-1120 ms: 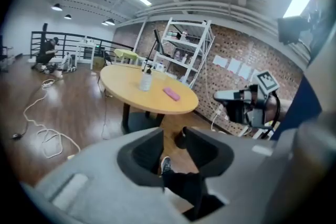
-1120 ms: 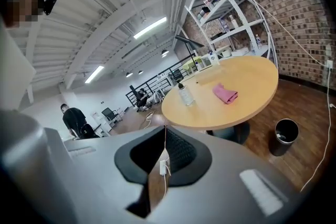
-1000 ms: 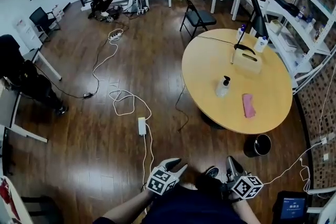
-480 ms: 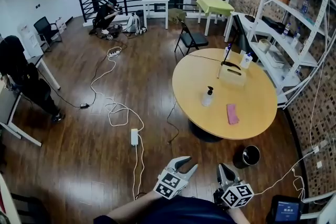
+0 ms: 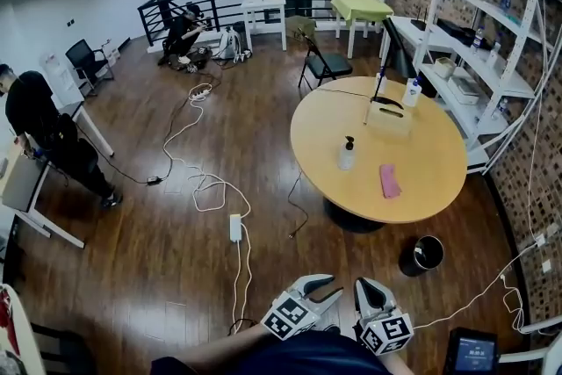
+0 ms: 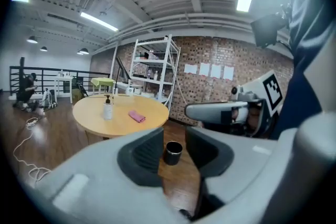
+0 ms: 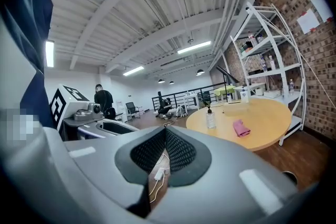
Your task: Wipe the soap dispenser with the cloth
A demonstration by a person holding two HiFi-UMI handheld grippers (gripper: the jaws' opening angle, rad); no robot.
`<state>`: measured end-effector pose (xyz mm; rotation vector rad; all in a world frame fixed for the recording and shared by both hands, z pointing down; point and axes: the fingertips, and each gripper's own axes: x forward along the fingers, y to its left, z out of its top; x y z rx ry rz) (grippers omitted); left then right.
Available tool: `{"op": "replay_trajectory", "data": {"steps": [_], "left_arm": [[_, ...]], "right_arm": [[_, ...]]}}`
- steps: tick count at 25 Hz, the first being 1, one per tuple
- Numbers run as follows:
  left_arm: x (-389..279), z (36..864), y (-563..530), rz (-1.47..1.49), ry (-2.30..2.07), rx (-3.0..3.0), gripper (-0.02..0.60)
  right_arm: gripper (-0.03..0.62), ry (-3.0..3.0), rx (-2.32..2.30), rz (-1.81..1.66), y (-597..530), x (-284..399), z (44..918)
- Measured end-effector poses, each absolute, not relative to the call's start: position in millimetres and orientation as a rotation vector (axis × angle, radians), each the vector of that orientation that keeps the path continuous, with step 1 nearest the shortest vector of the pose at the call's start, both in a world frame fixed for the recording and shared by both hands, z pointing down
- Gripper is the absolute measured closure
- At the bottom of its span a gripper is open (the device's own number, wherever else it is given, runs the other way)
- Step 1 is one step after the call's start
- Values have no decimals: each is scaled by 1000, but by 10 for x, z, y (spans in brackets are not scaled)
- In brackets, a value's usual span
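Note:
A clear soap dispenser (image 5: 347,154) with a black pump stands on the round wooden table (image 5: 430,145), and a pink cloth (image 5: 389,181) lies just right of it. Both grippers hang low at the bottom of the head view, far from the table. My left gripper (image 5: 323,286) is open with nothing between its jaws. My right gripper (image 5: 364,285) is shut and empty. The left gripper view shows the dispenser (image 6: 108,109) and cloth (image 6: 137,116) far ahead. The right gripper view shows the dispenser (image 7: 210,119) and cloth (image 7: 241,128) too.
A black bin (image 5: 424,253) stands on the floor by the table's near edge. A tissue box (image 5: 388,120) and bottles sit at the table's far side. Cables and a power strip (image 5: 235,227) lie on the wooden floor. White shelves (image 5: 492,22) line the brick wall. A person (image 5: 35,114) stands far left.
Both grippers have risen and drawn closer together at the bottom of the head view. The head view has lifted, so the table sits further left and the room shows more.

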<state>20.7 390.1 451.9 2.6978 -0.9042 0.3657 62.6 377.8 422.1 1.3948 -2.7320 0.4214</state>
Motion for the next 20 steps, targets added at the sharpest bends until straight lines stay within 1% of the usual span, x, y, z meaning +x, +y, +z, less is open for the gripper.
{"op": "replay_trajectory", "data": {"steps": [7,20], "left_arm": [[95,4530,3909,362,-969,2654,451],[127,4501,3998,345,-957,2630,456]], "right_arm": [[583,-2749,1348,373,3825,547,4203],[583,-2718,1350,332,3949,594,4144]]}}
